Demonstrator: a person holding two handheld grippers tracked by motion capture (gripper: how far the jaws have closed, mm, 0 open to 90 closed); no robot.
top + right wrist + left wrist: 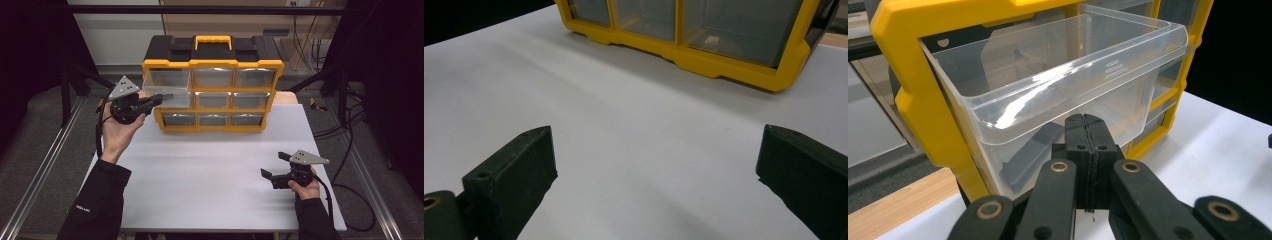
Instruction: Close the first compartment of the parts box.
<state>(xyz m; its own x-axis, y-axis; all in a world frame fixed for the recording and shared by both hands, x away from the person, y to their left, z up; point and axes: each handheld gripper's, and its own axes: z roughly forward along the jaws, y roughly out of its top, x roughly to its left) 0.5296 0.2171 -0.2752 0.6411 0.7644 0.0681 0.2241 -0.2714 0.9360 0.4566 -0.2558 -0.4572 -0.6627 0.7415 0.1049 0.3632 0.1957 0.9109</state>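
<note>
Nearest us in the high view, our right gripper rests low over the white table, jaws wide apart and holding nothing. Farther off, our left gripper reaches the clear drawer, pulled partway out of the top-left slot of the yellow organizer.

In the left gripper view, the jaws are pressed together just below the clear drawer's front lip, nothing visible between them; the drawer looks empty.

In the right gripper view, the organizer's lower drawers sit closed. We judge the opening under way, its purpose unfinished.
</note>
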